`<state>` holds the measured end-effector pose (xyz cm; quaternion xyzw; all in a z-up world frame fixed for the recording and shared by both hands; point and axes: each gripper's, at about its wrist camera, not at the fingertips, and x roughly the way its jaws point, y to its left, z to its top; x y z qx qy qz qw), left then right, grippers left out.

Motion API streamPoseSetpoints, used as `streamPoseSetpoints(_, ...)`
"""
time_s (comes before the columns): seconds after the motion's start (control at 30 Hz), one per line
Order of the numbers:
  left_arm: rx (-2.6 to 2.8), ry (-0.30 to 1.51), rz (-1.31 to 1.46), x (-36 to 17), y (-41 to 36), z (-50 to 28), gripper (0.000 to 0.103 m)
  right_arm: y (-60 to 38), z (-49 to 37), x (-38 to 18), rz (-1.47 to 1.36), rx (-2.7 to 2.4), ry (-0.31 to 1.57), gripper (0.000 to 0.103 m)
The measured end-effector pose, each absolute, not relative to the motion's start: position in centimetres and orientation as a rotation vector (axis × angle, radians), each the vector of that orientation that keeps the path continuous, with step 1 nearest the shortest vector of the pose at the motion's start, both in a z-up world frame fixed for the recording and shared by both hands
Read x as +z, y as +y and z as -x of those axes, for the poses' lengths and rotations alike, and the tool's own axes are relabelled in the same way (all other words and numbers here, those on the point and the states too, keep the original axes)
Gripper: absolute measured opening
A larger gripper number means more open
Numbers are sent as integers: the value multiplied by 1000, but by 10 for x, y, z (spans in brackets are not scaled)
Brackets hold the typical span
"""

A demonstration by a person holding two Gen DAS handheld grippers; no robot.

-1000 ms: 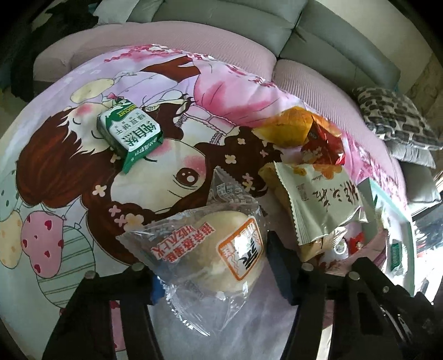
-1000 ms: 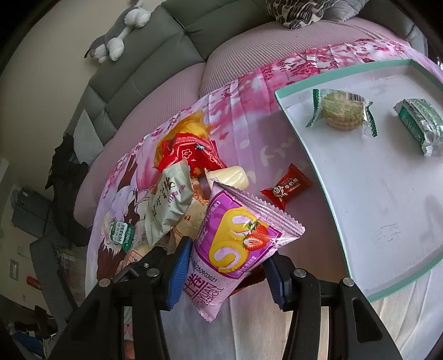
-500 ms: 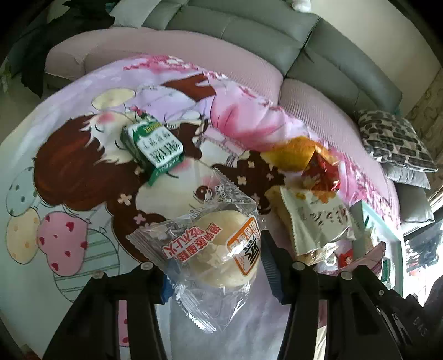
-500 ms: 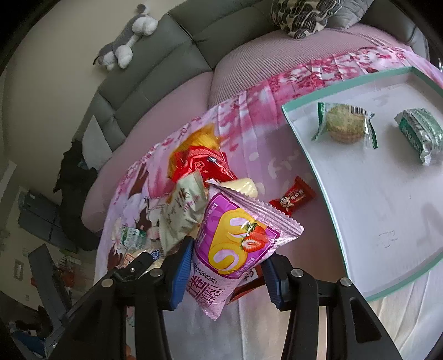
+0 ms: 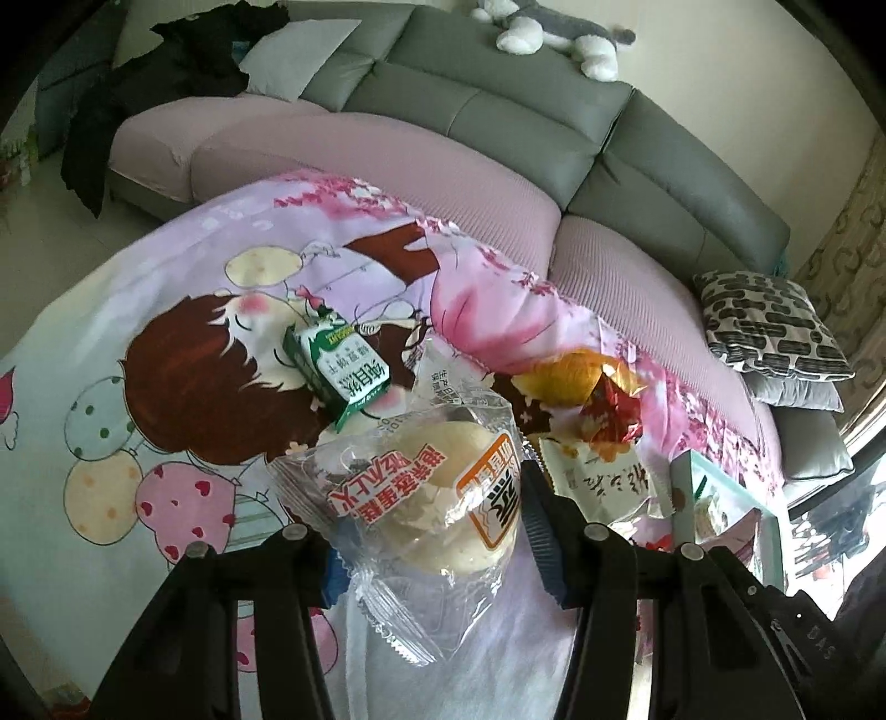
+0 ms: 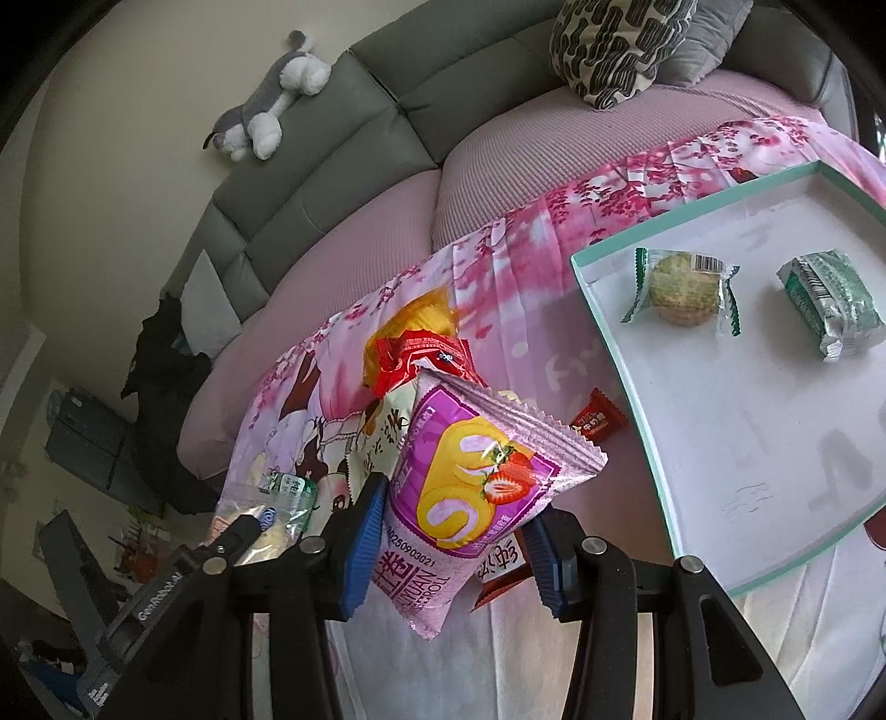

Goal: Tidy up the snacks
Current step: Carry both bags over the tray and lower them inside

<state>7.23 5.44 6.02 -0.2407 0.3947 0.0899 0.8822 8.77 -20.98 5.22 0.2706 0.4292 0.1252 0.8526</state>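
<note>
My left gripper (image 5: 437, 531) is shut on a clear-wrapped bun (image 5: 426, 498) and holds it above the cartoon blanket (image 5: 183, 343). My right gripper (image 6: 454, 531) is shut on a purple strawberry roll pack (image 6: 470, 487), lifted left of the white tray (image 6: 775, 432). The tray holds a wrapped round cake (image 6: 681, 288) and a green foil pack (image 6: 830, 304). A green milk carton (image 5: 338, 365) lies on the blanket. A snack pile with an orange bag (image 5: 570, 376), red bag (image 5: 614, 410) and pale green bag (image 5: 603, 476) lies to the right.
A small red candy pack (image 6: 598, 421) lies beside the tray's left edge. A grey sofa (image 5: 498, 111) with a plush toy (image 5: 554, 33) and patterned pillow (image 5: 769, 327) curves behind the blanket. The left gripper's body (image 6: 183, 570) shows at the lower left of the right wrist view.
Both grippers have risen with their packs still held. The blanket, the milk carton and the tray look smaller and farther below.
</note>
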Motion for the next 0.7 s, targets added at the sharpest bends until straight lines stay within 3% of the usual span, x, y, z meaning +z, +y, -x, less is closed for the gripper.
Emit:
streamPoseSetpoints(0.47, 149, 747, 497, 88, 46, -63, 53, -249, -82, 60, -623, 183, 859, 50)
streamPoseSetpoints(0.7, 28, 789, 473, 93, 10, -79, 53, -313, -76, 61, -681, 17, 816, 50)
